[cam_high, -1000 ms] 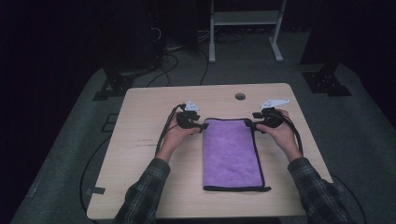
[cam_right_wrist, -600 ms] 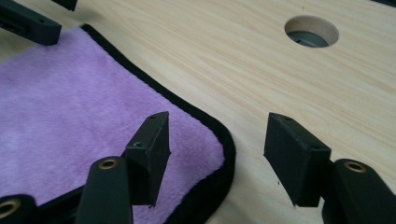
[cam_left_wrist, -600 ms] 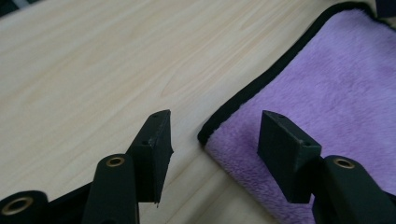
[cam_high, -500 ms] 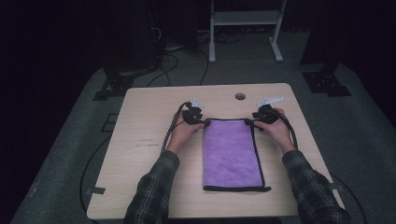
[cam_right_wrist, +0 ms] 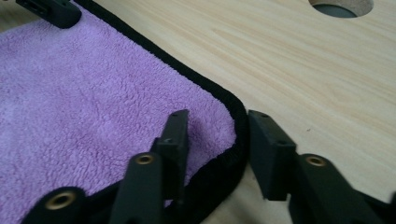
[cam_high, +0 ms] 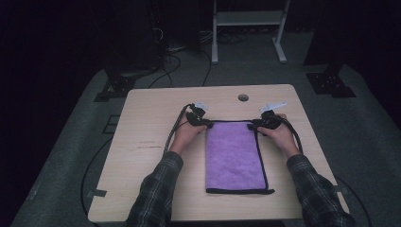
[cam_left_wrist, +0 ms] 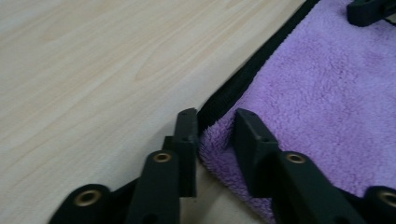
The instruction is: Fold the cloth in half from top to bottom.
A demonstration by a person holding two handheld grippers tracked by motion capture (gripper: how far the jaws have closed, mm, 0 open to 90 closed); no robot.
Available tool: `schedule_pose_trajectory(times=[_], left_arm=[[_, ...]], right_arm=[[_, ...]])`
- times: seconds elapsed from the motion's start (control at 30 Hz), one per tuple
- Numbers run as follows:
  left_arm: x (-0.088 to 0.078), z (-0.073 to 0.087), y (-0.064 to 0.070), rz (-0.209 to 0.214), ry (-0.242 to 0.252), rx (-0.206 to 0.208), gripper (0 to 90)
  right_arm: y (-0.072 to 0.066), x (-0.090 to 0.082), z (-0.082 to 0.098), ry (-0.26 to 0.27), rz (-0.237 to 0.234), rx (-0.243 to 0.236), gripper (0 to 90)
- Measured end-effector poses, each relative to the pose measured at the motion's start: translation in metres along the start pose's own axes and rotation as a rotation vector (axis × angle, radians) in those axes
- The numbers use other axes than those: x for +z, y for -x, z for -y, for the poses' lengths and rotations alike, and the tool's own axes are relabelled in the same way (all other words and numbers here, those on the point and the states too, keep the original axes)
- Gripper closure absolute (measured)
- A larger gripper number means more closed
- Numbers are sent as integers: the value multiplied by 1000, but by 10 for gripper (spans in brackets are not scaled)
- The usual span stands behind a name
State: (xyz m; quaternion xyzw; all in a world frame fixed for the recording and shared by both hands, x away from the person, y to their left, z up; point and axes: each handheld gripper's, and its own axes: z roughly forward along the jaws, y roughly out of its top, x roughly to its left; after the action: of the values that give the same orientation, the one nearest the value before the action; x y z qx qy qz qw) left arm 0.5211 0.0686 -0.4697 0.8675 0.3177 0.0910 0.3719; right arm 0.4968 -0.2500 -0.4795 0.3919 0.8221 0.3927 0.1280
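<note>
A purple towel [cam_high: 234,156] with a black hem lies flat, lengthwise, on the wooden table [cam_high: 151,123]. My left gripper [cam_high: 204,124] is at its far left corner. In the left gripper view the jaws [cam_left_wrist: 215,121] have just been closing and now pinch the bunched pile of that corner [cam_left_wrist: 327,93]. My right gripper [cam_high: 257,125] is at the far right corner. Its jaws [cam_right_wrist: 215,119] have also been closing and straddle the hemmed corner [cam_right_wrist: 93,102], one fingertip on the pile, the other just outside the hem; the cloth lies flat between them.
A round cable hole [cam_high: 243,97] sits in the tabletop just beyond the towel, also in the right gripper view [cam_right_wrist: 341,7]. Black cables trail from both grippers across the table. A white stand [cam_high: 246,28] and dark equipment stand on the floor behind.
Both hands have come down and inward onto the towel's two far corners. The towel has not moved.
</note>
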Motion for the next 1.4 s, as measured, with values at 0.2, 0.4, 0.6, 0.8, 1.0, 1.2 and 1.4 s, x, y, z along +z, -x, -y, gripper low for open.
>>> schedule_pose_trajectory(times=[0.2, 0.4, 0.6, 0.8, 1.0, 1.2, 1.4], left_arm=[[0, -1, 1, 6, -8, -25, 826], [-3, -4, 4, -29, -17, -3, 839], [-23, -15, 0, -77, 46, 24, 843], [-45, -32, -2, -129, 87, 60, 843], [-64, -30, 0, -73, 143, 27, 842], [-76, -16, 11, -13, 190, -5, 842], [-87, -1, 27, 29, 191, 5, 842]], right_arm=[[-2, -1, -1, -15, -29, 30, 787], [-7, -1, -7, -43, 4, 29, 816], [-9, -8, -23, 8, 12, 22, 817], [-14, -19, -39, 88, 11, 29, 817], [-21, -34, -48, 130, 10, -12, 818], [-31, -47, -38, 147, -33, -22, 817], [-41, -57, -21, 165, -84, -16, 817]])
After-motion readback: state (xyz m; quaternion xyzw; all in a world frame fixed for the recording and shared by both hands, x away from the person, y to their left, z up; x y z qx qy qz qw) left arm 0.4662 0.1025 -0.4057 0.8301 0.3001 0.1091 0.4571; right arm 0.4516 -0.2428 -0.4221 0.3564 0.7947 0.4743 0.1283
